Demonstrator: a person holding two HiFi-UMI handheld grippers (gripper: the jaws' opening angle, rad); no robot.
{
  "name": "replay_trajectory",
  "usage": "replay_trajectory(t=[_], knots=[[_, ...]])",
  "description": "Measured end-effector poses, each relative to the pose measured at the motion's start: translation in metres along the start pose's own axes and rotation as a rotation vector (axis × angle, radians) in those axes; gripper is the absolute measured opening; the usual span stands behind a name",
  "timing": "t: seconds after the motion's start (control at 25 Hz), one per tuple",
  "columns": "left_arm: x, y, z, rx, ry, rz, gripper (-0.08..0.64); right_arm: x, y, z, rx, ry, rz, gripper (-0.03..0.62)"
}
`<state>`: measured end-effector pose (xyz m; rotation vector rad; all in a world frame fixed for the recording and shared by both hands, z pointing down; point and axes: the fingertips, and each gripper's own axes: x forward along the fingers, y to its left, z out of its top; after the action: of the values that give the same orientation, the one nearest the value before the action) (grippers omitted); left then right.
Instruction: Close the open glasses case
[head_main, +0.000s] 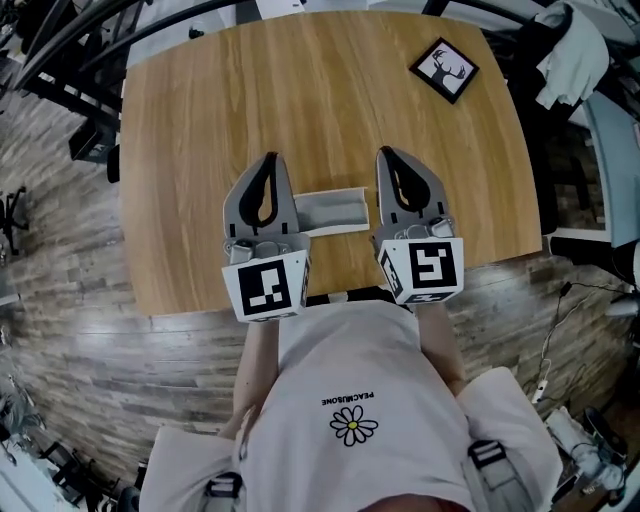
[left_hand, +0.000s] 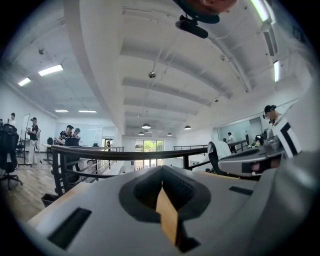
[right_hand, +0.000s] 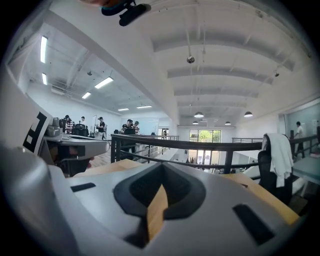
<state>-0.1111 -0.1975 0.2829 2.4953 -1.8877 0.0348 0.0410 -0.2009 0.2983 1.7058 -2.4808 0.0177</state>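
Observation:
On the wooden table (head_main: 300, 90), near its front edge, lies a long grey glasses case (head_main: 335, 212), set crosswise with a raised rim along its far side. My left gripper (head_main: 268, 158) is over its left end and my right gripper (head_main: 385, 152) over its right end, so both ends are hidden. Each gripper points away across the table and is shut with nothing between its jaws. In the left gripper view my left gripper (left_hand: 162, 170) shows only closed grey jaws; the right gripper view shows my right gripper (right_hand: 162, 167) the same way. Neither of those views shows the case.
A small black-framed deer picture (head_main: 444, 69) lies at the table's far right corner. A chair with a white garment (head_main: 575, 55) stands beyond the right edge. A dark railing (right_hand: 200, 145) runs behind the table.

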Motion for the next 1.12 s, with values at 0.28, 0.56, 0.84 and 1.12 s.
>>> replay_trajectory(t=[0.28, 0.56, 0.84, 1.12], knots=[[-0.003, 0.003, 0.011, -0.009, -0.029, 0.036, 0.017, 0.009, 0.005, 0.002, -0.024, -0.009, 0.055, 0.006], [0.001, 0.004, 0.006, -0.019, -0.027, 0.039, 0.020, 0.004, 0.006, -0.004, -0.039, 0.012, 0.065, 0.006], [0.014, -0.018, -0.007, -0.066, 0.010, -0.091, 0.219, -0.003, -0.003, -0.008, -0.034, 0.025, 0.048, 0.006], [0.021, -0.039, -0.048, -0.098, 0.128, -0.176, 0.233, -0.011, -0.008, -0.020, -0.028, 0.055, 0.031, 0.006]])
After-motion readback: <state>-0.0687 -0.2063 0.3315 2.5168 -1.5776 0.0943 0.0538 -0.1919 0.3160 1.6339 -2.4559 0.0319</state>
